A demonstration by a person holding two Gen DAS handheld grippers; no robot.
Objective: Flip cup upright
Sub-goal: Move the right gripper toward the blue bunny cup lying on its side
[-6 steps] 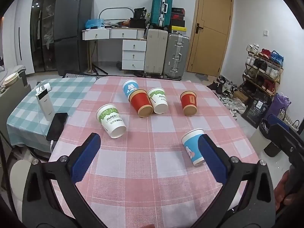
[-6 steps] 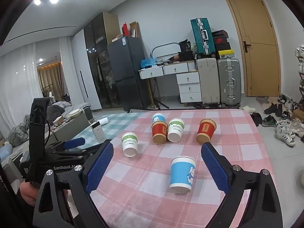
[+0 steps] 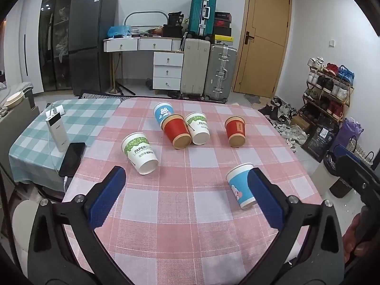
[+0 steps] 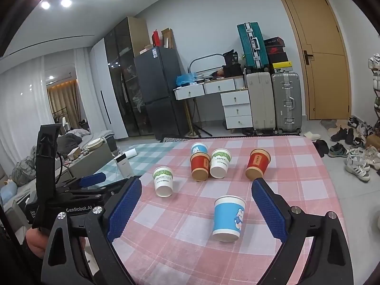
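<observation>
Several paper cups lie on their sides on the pink checked tablecloth (image 3: 190, 213), bases toward me. The nearest is a blue rabbit cup (image 3: 238, 191) (image 4: 228, 215). Farther back are a white and green cup (image 3: 140, 153) (image 4: 163, 181), a red cup (image 3: 177, 131), a second white and green cup (image 3: 198, 128), another blue cup (image 3: 162, 112) and a lone red cup (image 3: 235, 130). My left gripper (image 3: 186, 175) is open and empty, its right finger (image 3: 263, 197) just beside the near blue cup. My right gripper (image 4: 197, 184) is open above that same cup, touching nothing.
A power bank (image 3: 57, 130) and a black phone (image 3: 72, 159) lie on the green checked cloth at the left. A hand (image 4: 35, 239) holds the left gripper's handle. Suitcases, a desk, a fridge and a shoe rack (image 3: 330, 87) stand beyond the table.
</observation>
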